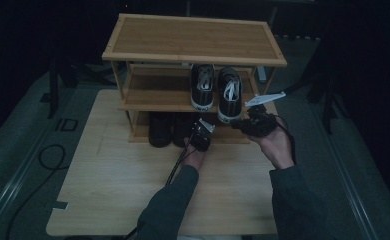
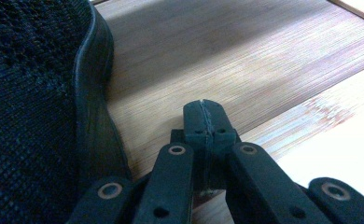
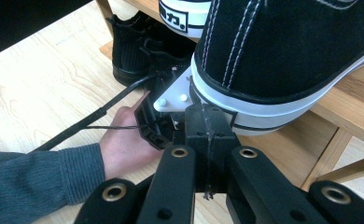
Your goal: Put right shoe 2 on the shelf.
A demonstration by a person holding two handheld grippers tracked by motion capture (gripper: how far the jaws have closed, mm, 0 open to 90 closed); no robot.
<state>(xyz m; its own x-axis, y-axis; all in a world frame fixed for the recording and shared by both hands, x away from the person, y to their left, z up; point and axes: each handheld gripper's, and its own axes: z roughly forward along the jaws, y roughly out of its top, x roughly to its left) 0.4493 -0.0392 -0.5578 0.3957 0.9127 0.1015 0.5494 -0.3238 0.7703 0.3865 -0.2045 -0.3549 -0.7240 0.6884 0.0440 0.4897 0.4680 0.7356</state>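
Rack [image 1: 193,37] of light bamboo slats, three tiers, standing at the far edge of the pale wooden table [image 1: 113,190]. Four shoes on it: two black canvas sneakers with white laces and white rubber soles [image 1: 215,92] side by side on the middle tier, toes overhanging its front edge; two all-black mesh shoes [image 1: 167,129] on the bottom tier, left of centre. Two handheld black two-jaw grippers in front of the rack. Left gripper [image 1: 201,134] low at the bottom tier, just right of the black mesh pair, jaws pressed together on nothing; in the left gripper view, pads [image 2: 203,122] meeting over bare slats with a mesh shoe [image 2: 35,107] just beside. Right gripper [image 1: 255,122] at the rack's right front, under the toe of the right-hand sneaker [image 3: 287,51], jaws likewise closed and empty, tips close to the white sole. Top tier bare; right half of the bottom tier free; wide open tabletop in front of the rack.
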